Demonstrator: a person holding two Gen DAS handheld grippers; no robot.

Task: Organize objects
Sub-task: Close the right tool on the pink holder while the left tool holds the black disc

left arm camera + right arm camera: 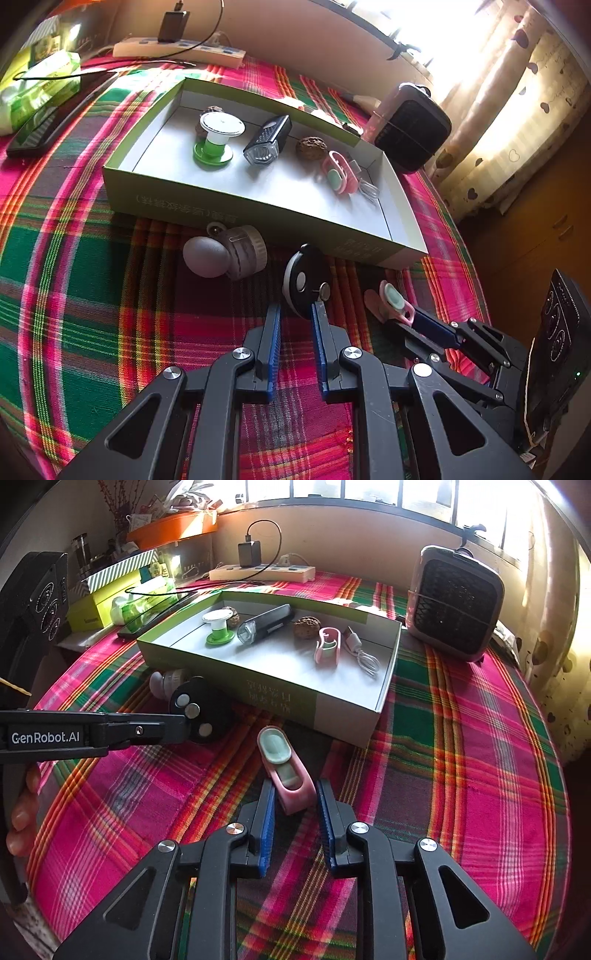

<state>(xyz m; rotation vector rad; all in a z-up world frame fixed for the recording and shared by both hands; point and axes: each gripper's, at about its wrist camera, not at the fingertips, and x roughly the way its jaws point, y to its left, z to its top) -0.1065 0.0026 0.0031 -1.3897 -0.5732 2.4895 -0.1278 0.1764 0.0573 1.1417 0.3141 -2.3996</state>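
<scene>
Both grippers have closed on something on the plaid cloth just in front of the shallow box (pixel 122 173). The left gripper (pixel 295 314) is clamped as tight as it goes on the lower edge of the black round gadget (pixel 306 280). It has only the rim, so I'd expect the disc to pivot or squirt out once lifted. The right gripper (pixel 291 794) pinches the pink clip (pixel 286 775) at its near end, its jaws narrowed onto it; the pale green pad sticks out toward twelve o'clock, and that overhang could let it droop or twist in the pads.

The two tools sit close side by side (in the left wrist view the right one is at about three o'clock), so lifting together toward the box risks a knock. The box's near wall is another hazard: a low carry would catch it and shove the box back.

Inside the box:
- a green-and-white spool (pixel 218 140) toward its far left
- a black bike light (pixel 266 142) beside it
- a walnut (pixel 311 148)
- a second pink clip (pixel 338 171)
- a white cable (pixel 367 188) at the right end

A grey caster-like knob (pixel 225 254) waits outside, at ten o'clock from the left jaws.
</scene>
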